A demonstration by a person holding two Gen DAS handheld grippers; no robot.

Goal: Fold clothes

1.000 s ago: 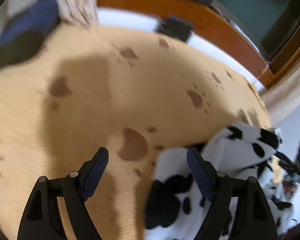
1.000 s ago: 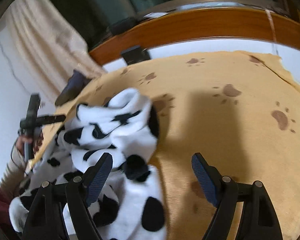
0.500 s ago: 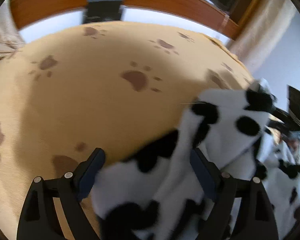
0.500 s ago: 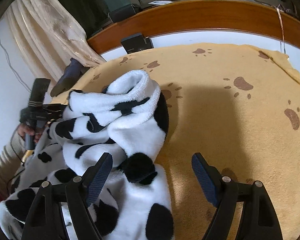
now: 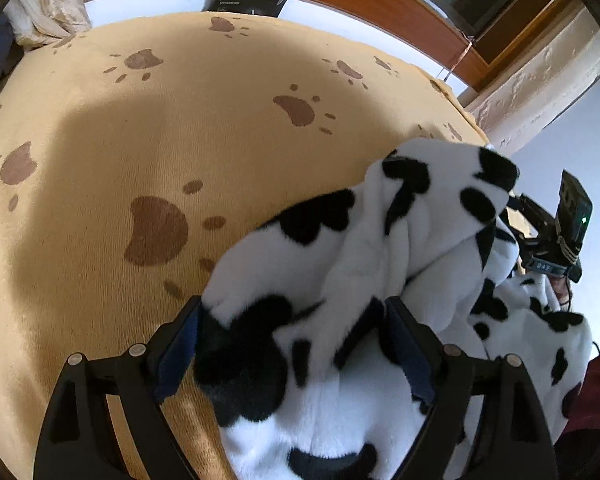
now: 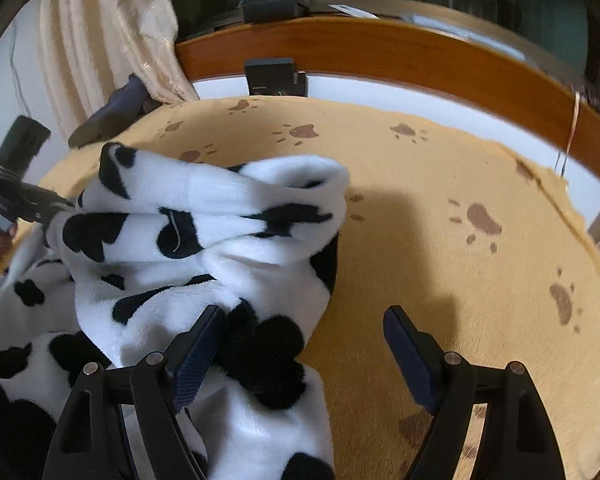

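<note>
- Left wrist view: my left gripper (image 5: 294, 344) stands with fingers spread wide, a bunched fold of the black-and-white cow-print fleece garment (image 5: 352, 264) lying between them, not pinched.
- The garment is heaped on the tan paw-print blanket (image 5: 140, 140) covering the bed, toward the blanket's right side in this view.
- Right wrist view: my right gripper (image 6: 300, 344) is also spread apart; the garment (image 6: 220, 232) presses against its left finger (image 6: 196, 356), while the right finger hangs over bare blanket (image 6: 440, 208).
- A wooden headboard (image 6: 400, 52) and a small black box (image 6: 276, 78) sit beyond the blanket.
</note>
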